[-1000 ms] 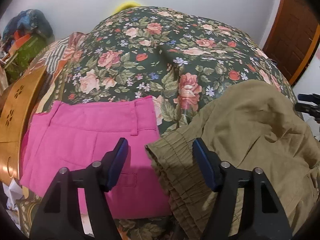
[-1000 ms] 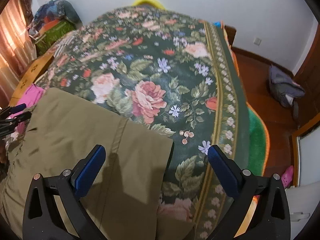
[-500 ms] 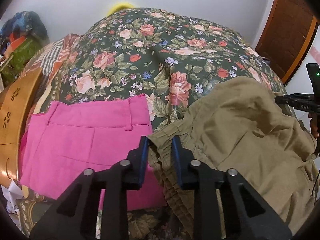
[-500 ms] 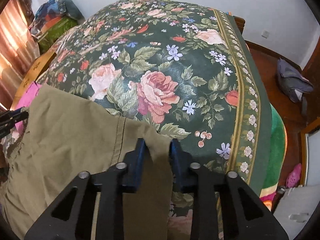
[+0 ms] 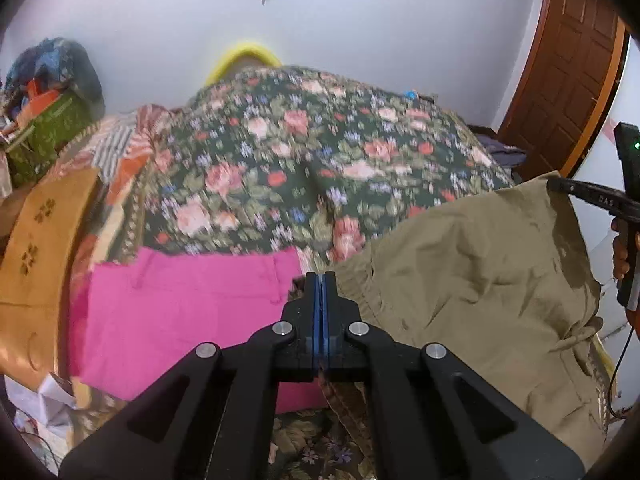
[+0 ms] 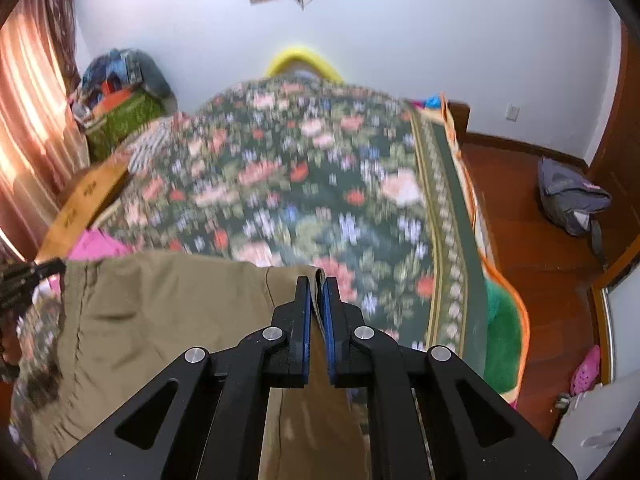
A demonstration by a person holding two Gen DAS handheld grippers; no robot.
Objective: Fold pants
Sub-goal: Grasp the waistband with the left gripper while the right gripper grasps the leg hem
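Olive-green pants (image 5: 472, 280) lie across the right side of the floral bed. My left gripper (image 5: 320, 277) is shut on their gathered elastic waistband, and olive cloth hangs out below the pads. My right gripper (image 6: 316, 282) is shut on the pants' leg-end corner, with a strip of cloth showing between its blue pads. Both held ends are raised off the bed and the olive pants (image 6: 160, 312) sag between them. In the left wrist view the right gripper (image 5: 560, 186) shows at the far corner; in the right wrist view the left gripper (image 6: 52, 268) shows at the left edge.
Folded pink pants (image 5: 180, 312) lie left of the olive ones on the floral bedspread (image 5: 300, 168). A wooden bed board (image 5: 36, 248) and a green box with piled clothes (image 5: 44, 128) stand at the left. A grey bag (image 6: 568, 196) lies on the wooden floor right of the bed.
Both grippers closed, the left on the waistband and the right on the leg end, then rose. The olive pants' held ends lifted off the bed and the view tipped up toward the wall.
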